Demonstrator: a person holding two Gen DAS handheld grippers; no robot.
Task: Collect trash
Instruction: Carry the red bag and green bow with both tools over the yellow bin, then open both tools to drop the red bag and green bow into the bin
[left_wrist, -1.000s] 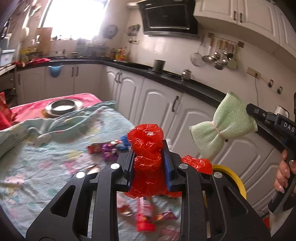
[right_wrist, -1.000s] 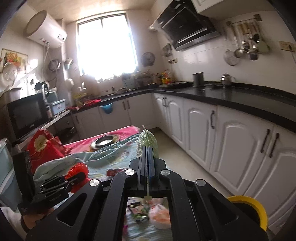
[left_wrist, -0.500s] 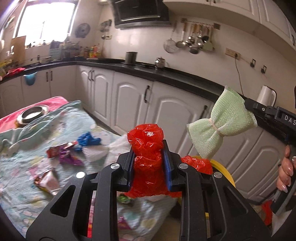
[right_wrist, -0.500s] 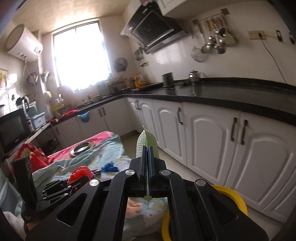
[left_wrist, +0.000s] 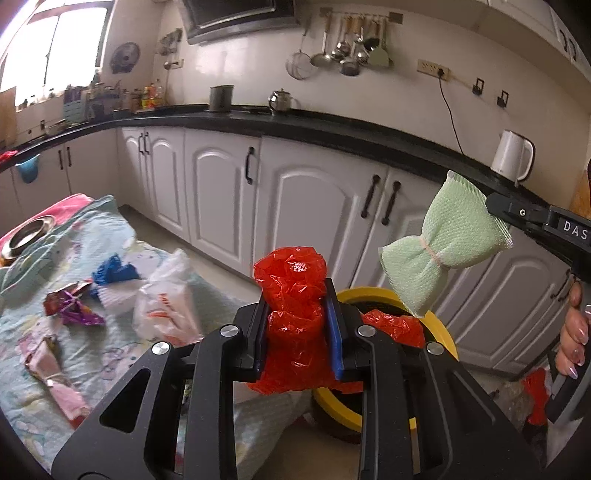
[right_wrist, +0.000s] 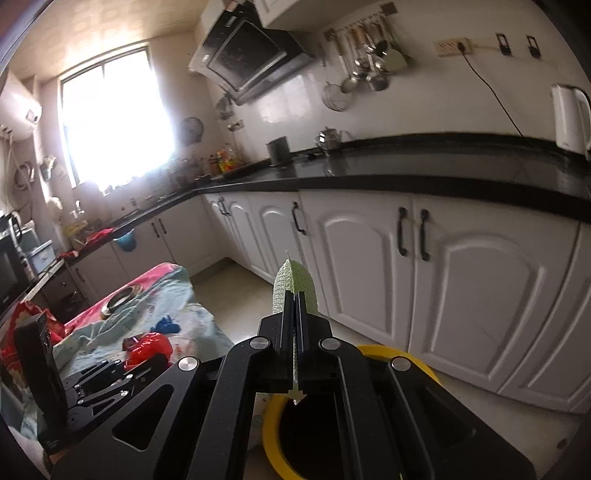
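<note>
My left gripper (left_wrist: 297, 295) is shut on a crumpled red plastic bag (left_wrist: 291, 273) and holds it in the air, just left of a yellow-rimmed bin (left_wrist: 439, 328) on the floor. My right gripper (right_wrist: 294, 295) is shut on a pale green mesh scrubber (right_wrist: 293, 284), which also shows in the left wrist view (left_wrist: 448, 243), above the bin (right_wrist: 369, 350). More red plastic (left_wrist: 395, 325) lies at the bin's mouth. The left gripper with its red bag (right_wrist: 147, 345) shows low left in the right wrist view.
A table with a light patterned cloth (left_wrist: 122, 236) carries loose trash: a white plastic bag (left_wrist: 166, 299), a blue scrap (left_wrist: 110, 271), purple wrappers (left_wrist: 70, 304) and a metal dish (left_wrist: 26, 234). White cabinets (left_wrist: 314, 206) under a black counter stand behind the bin. A white kettle (left_wrist: 511, 155) stands on the counter.
Both grippers swung right, away from the table and toward the bin, still holding the red bag and the scrubber. The bin's yellow rim is now more in view.
</note>
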